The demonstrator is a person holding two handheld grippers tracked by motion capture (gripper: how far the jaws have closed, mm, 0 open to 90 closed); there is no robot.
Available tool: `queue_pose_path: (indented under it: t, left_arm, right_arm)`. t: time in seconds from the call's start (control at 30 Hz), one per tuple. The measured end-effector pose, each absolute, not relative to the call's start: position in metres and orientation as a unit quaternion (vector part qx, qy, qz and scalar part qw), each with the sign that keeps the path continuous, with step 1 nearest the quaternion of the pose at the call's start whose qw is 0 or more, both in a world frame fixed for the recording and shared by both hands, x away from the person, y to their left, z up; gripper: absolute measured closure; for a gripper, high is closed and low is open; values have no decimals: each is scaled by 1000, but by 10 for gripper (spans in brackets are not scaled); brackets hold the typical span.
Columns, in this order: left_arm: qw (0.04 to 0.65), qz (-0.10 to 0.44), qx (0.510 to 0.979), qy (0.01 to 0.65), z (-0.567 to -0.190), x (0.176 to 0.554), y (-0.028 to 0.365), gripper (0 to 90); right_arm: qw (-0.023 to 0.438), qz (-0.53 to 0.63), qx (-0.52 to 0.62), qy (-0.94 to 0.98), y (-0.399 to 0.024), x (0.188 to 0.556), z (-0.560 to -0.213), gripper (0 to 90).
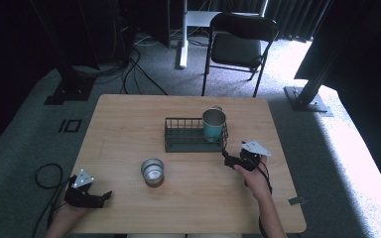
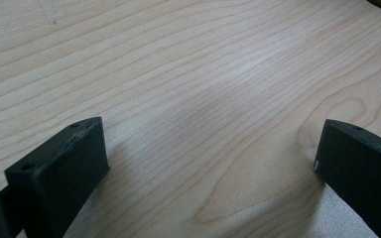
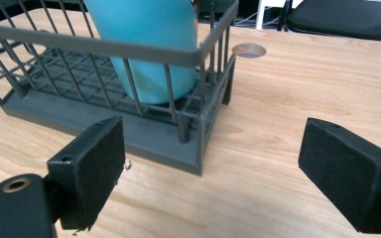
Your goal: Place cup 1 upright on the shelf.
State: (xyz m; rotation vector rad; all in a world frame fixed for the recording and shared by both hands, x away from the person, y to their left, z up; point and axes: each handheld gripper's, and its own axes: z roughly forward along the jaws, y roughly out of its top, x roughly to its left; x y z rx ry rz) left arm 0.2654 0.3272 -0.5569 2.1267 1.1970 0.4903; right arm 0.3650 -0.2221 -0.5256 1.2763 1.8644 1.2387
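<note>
High view showed the right gripper (image 1: 226,157) low over the table (image 1: 119,129), just off the near right corner of a dark wire rack (image 1: 183,141), with its jaws spread wide and nothing between them. In the right gripper view the same gripper (image 3: 213,163) had its two black jaws standing well apart, and the rack's corner (image 3: 198,148) lay between them a little farther ahead, not touched by either jaw. A teal cup (image 1: 213,125) stood upright inside the rack at its right end; in the right gripper view its teal wall (image 3: 149,44) rose behind the wire bars, close to that corner. A round hole (image 3: 249,50) in the table top showed beyond the rack.

The left gripper (image 1: 104,197) was held at the near left edge of the table, well apart from the rack. In the left gripper view the gripper (image 2: 211,153) was also opened wide, with bare wood grain between its jaws. A silver metal cup (image 1: 152,171) stood upright on the table between the two grippers, in front of the rack and apart from it. A black chair (image 1: 240,42) stood on the carpet beyond the table.
</note>
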Motion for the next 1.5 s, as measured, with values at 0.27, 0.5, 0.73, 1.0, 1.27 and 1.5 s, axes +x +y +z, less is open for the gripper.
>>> queue_pose_path:
  t: [0.27,0.5,0.73,1.0,1.27,1.5]
  left_arm:
    - [320,187,809,456,-557,265,327,6]
    - [320,187,809,455,-557,265,327,6]
    - [321,187,809,456,-557,265,327,6]
    - [321,187,809,456,-557,265,327,6]
    - [321,187,809,456,-557,265,327,6]
    - [321,187,809,456,-557,265,327,6]
  right_arm:
    - [273,452,480,701,-233,355,-532,107]
    - [269,441,482,708,-242,344,-537,107]
    - [272,428,485,712,-252,335,-540,107]
    - [269,419,496,711,-266,327,-543,107]
    - [264,406,498,720,-280,317,-547,107]
    - [268,388,500,727,-288,308,-551,107]
